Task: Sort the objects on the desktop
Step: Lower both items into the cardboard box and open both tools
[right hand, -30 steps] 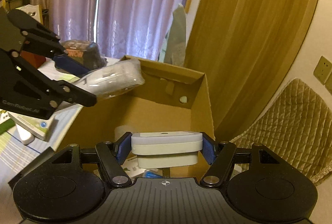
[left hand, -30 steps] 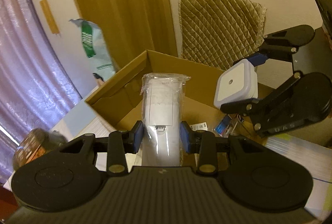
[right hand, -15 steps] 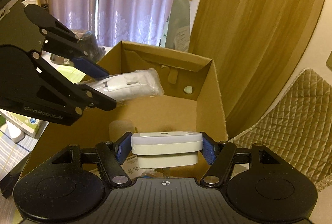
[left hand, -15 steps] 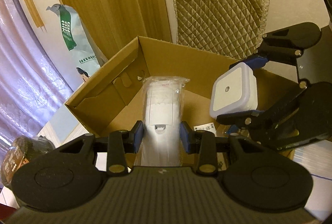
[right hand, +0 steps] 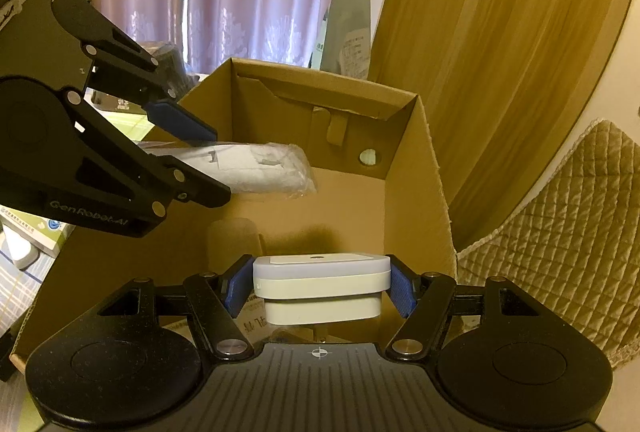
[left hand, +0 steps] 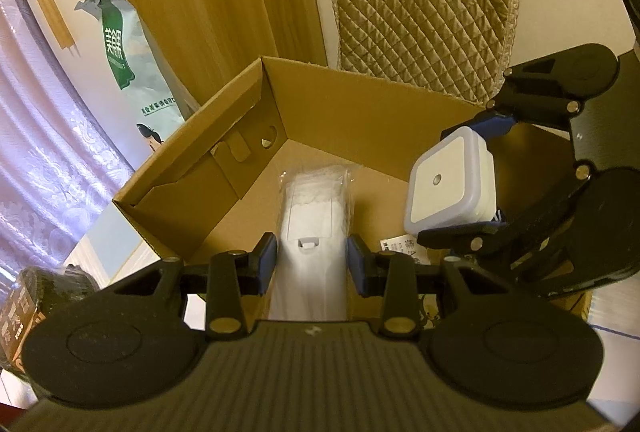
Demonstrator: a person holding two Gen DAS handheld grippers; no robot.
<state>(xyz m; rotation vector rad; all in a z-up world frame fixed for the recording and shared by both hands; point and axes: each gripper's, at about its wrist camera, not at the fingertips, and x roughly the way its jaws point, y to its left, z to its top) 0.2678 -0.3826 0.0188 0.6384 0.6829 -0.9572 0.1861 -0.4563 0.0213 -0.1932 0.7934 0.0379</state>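
Note:
An open cardboard box lies below both grippers. My left gripper is shut on a long white item in a clear plastic bag, whose far end points into the box. In the right wrist view the left gripper reaches in from the left, holding the bagged item level above the box floor. My right gripper is shut on a white square plug-in device over the box's near part. The left wrist view shows that device at the right, clamped between blue pads.
Printed papers lie on the box floor. A quilted chair back stands behind the box, and a green-and-white bag leans at the left by the curtain. A dark jar and a white-green carton sit on the desk.
Both grippers have moved forward and down over the box with their loads still held. The bagged item's tip now reaches inside the box walls.

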